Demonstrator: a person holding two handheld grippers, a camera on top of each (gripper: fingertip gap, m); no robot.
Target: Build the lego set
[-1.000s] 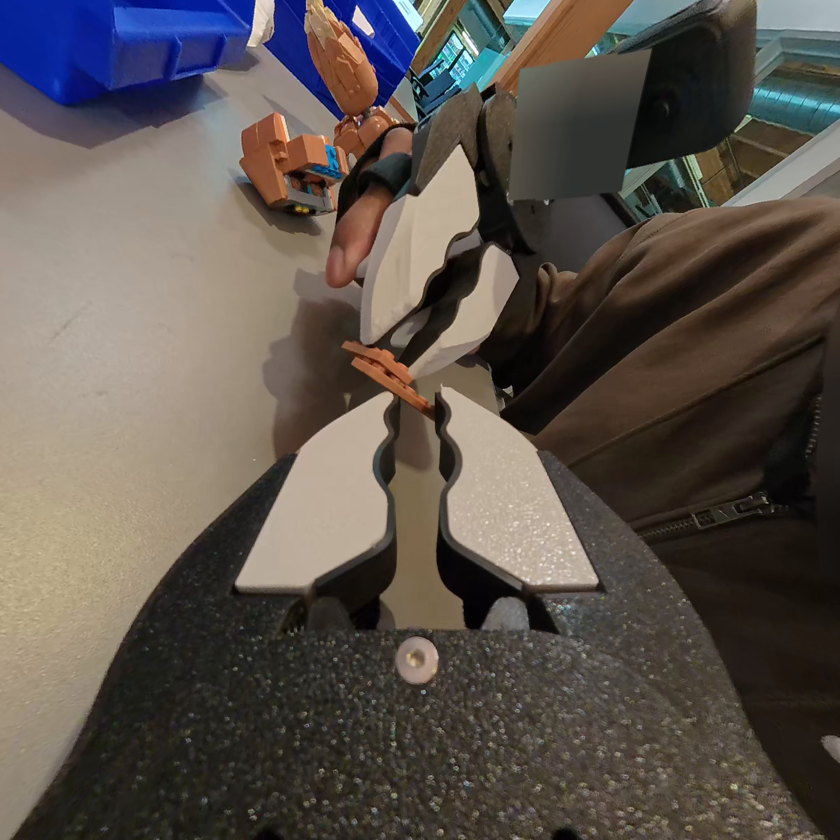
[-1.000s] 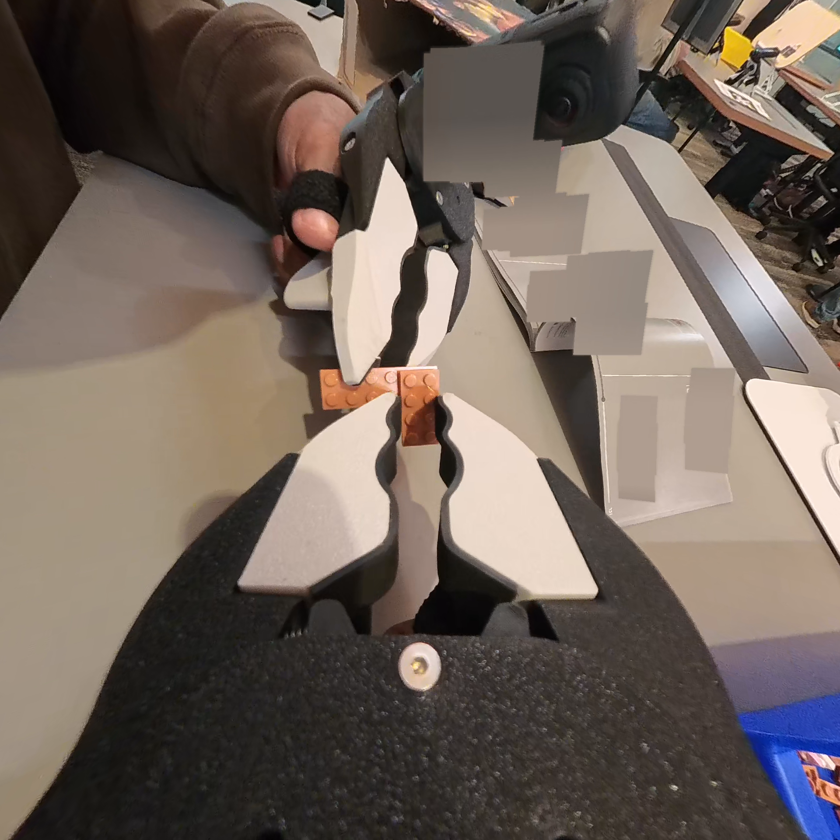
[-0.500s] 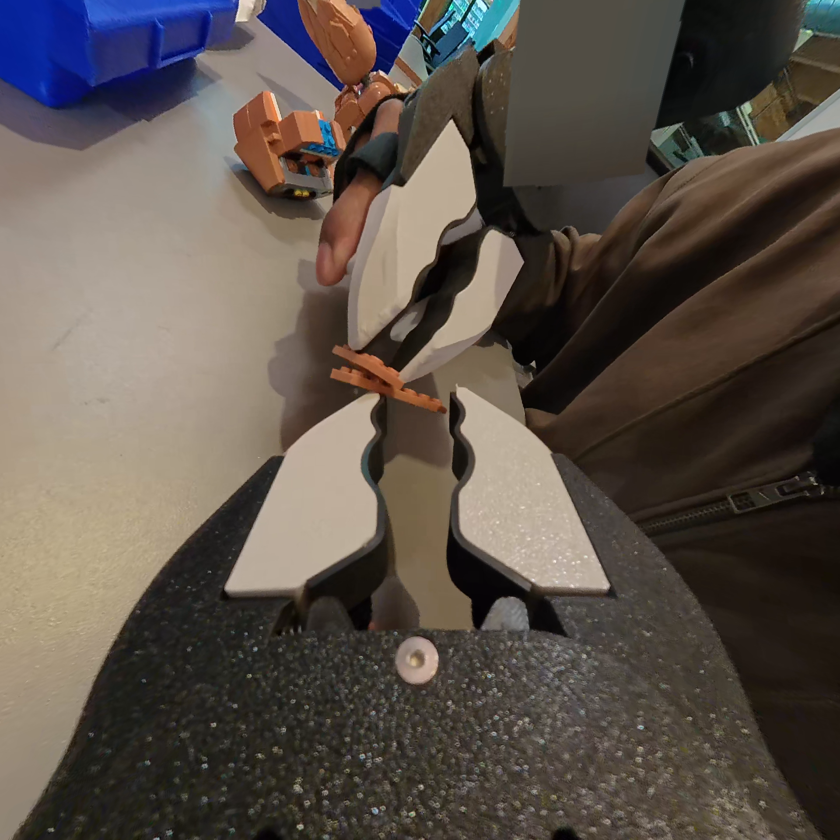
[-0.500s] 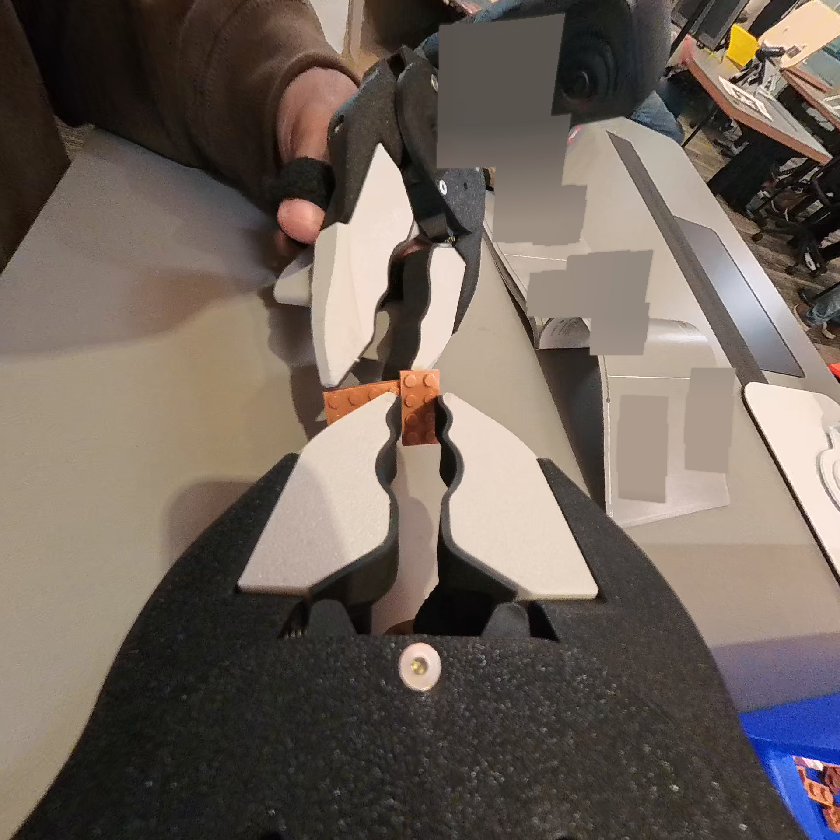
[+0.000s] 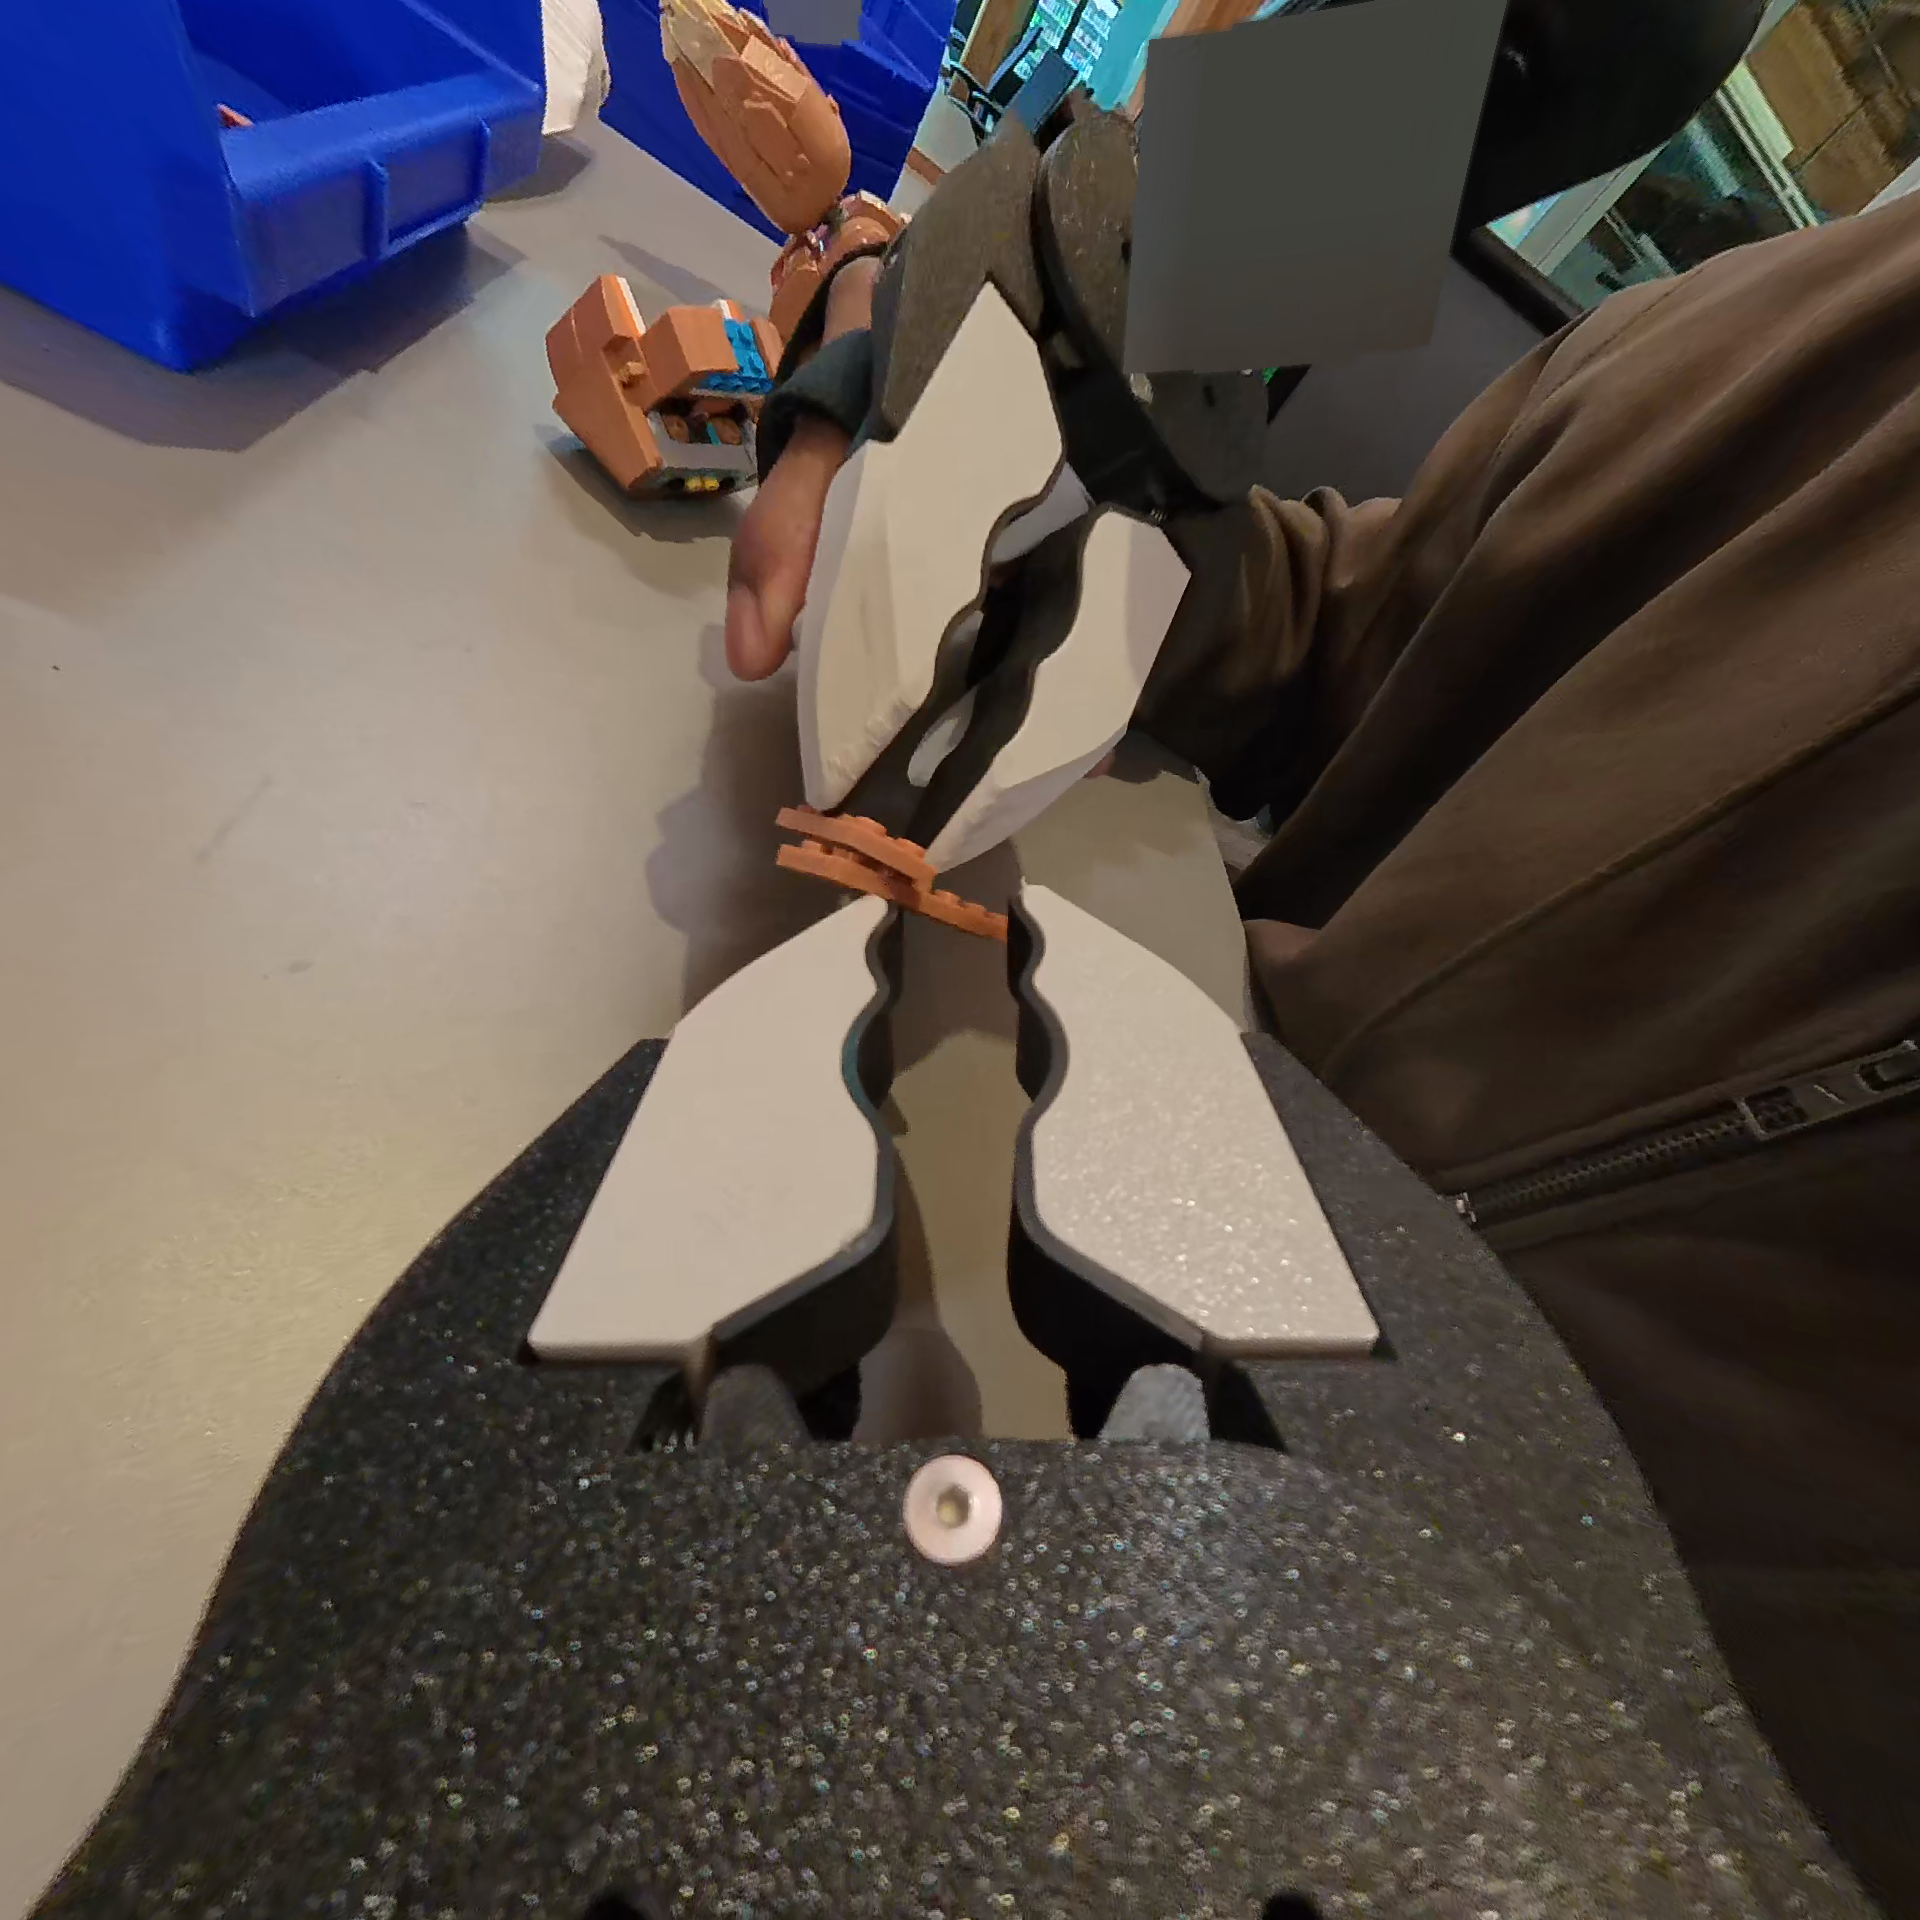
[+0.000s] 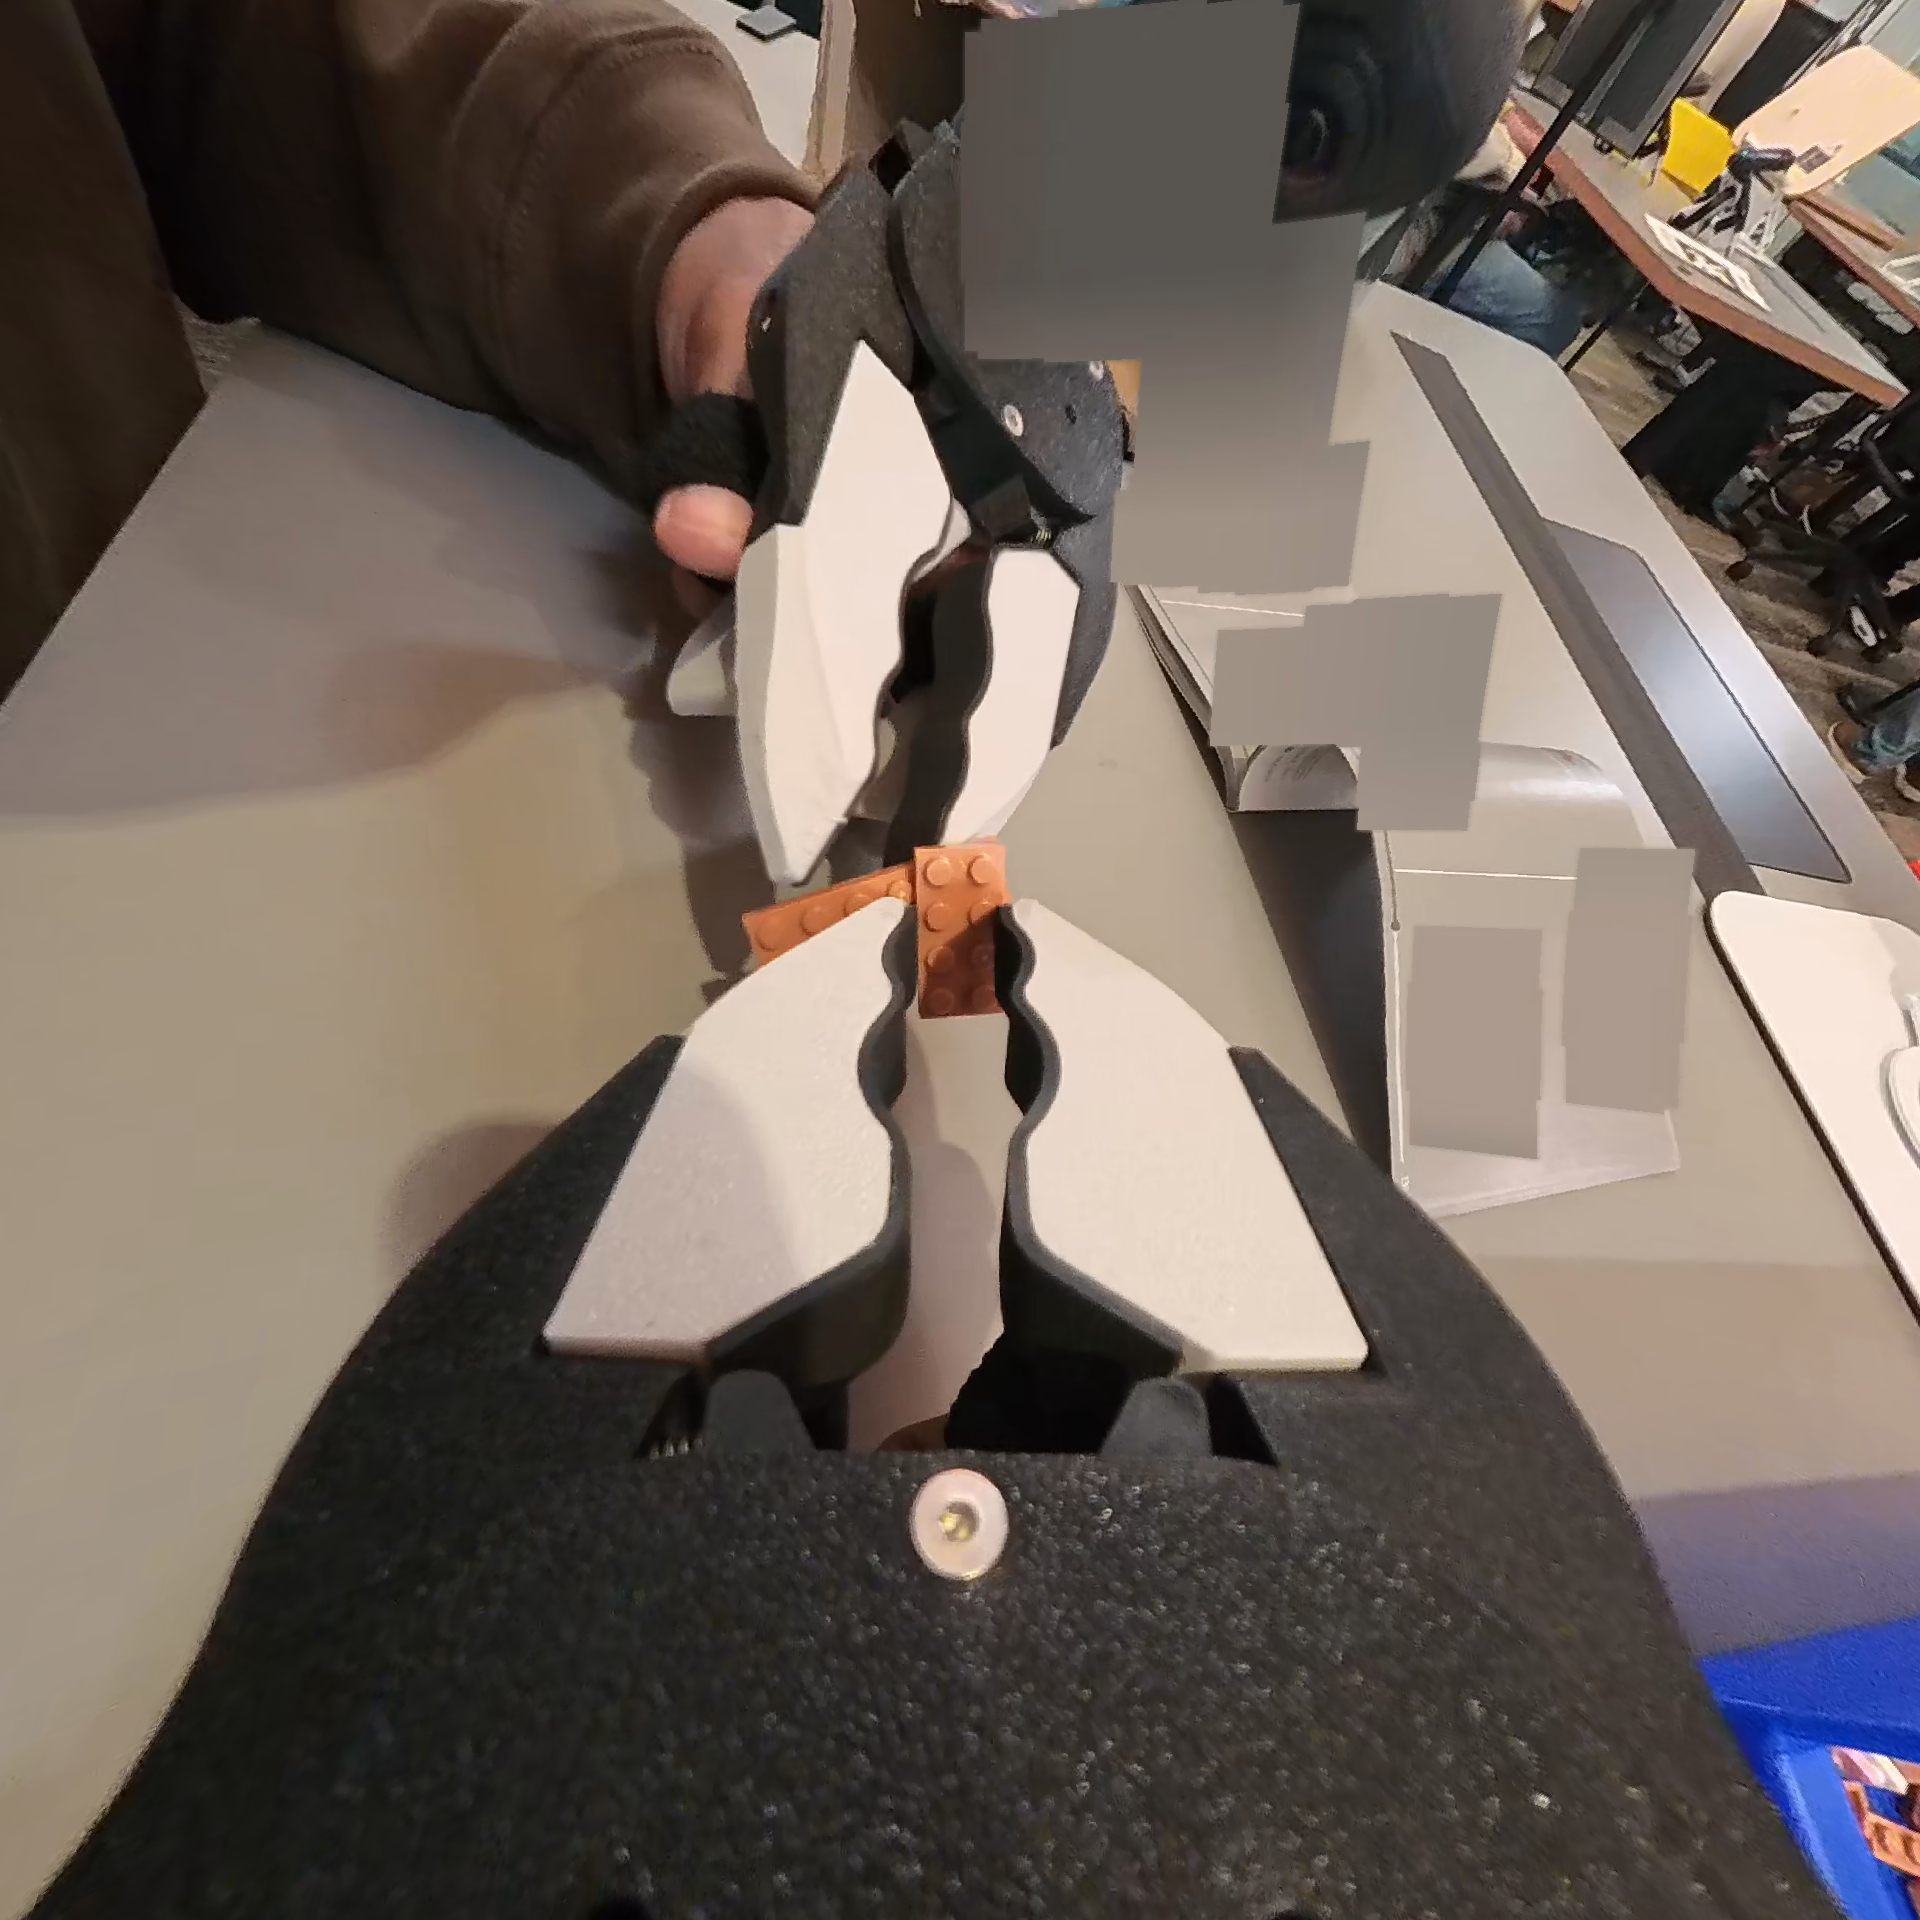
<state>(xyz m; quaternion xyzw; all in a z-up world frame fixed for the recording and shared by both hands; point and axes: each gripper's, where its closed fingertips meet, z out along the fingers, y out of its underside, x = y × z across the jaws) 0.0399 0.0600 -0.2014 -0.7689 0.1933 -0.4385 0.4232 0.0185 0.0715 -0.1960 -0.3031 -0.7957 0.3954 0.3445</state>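
Two joined flat brown lego plates (image 6: 961, 935) are held over the grey table (image 6: 312, 987). One runs lengthways and the other (image 6: 821, 914) crosswise to its left. My right gripper (image 6: 954, 920) is shut on the lengthways plate. In the left wrist view it (image 5: 899, 826) comes in from above with the plates (image 5: 883, 862) at its tips. My left gripper (image 5: 954, 909) is open, its fingertips just short of the plates, either side of their near end. It also shows in the right wrist view (image 6: 883, 847), tips just above the plates.
A brown lego sub-assembly (image 5: 665, 395) and a brown figure head (image 5: 758, 114) sit at the back near blue bins (image 5: 260, 187). A booklet and papers (image 6: 1507, 1091), a white tray (image 6: 1829, 1039) and another blue bin (image 6: 1829, 1766) lie to the right. A person's brown sleeve (image 5: 1558, 727) is close. The grippers are tip to tip, or close to it. Both grippers' tips are roughly 40 centimeters from the brown figure head (image 5: 758, 114).
My left gripper has opened, let go of the plates and drawn back slightly. The right gripper keeps its hold and has tilted the plates a little.
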